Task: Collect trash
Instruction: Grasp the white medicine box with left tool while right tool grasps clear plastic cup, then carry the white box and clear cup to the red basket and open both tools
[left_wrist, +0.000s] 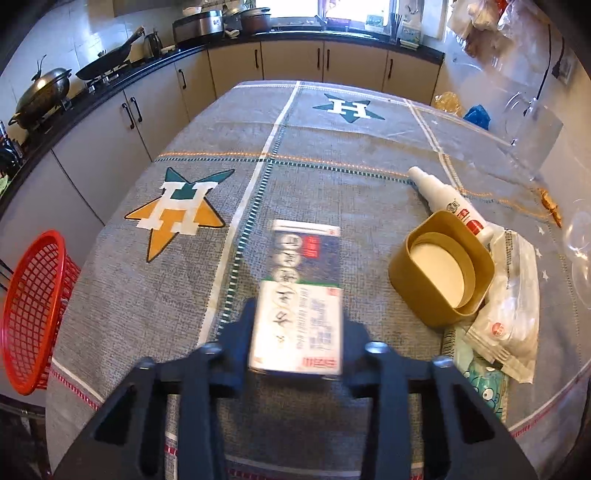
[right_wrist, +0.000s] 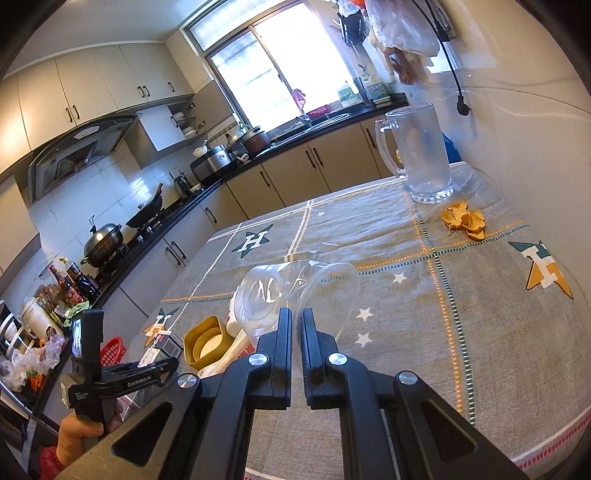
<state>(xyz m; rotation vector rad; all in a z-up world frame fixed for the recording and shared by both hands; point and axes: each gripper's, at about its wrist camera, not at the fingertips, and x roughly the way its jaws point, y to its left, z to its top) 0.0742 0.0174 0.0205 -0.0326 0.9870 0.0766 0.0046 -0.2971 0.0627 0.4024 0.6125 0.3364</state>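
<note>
My left gripper (left_wrist: 297, 325) is shut on a printed cardboard box (left_wrist: 301, 291) and holds it just above the table; it also shows in the right wrist view (right_wrist: 160, 345). My right gripper (right_wrist: 297, 317) is shut on the rim of a crumpled clear plastic container (right_wrist: 291, 291), held above the table. On the table lie a tan paper bowl (left_wrist: 441, 269), a white spray bottle (left_wrist: 448, 201), a wet-wipe packet (left_wrist: 509, 306) and orange peel (right_wrist: 463, 219). A red mesh basket (left_wrist: 31, 314) stands beside the table's left edge.
A glass mug (right_wrist: 419, 153) stands at the far side of the table by the wall. A grey star-patterned tablecloth (left_wrist: 314, 147) under clear film covers the table. Kitchen counters with pans run along the left and back.
</note>
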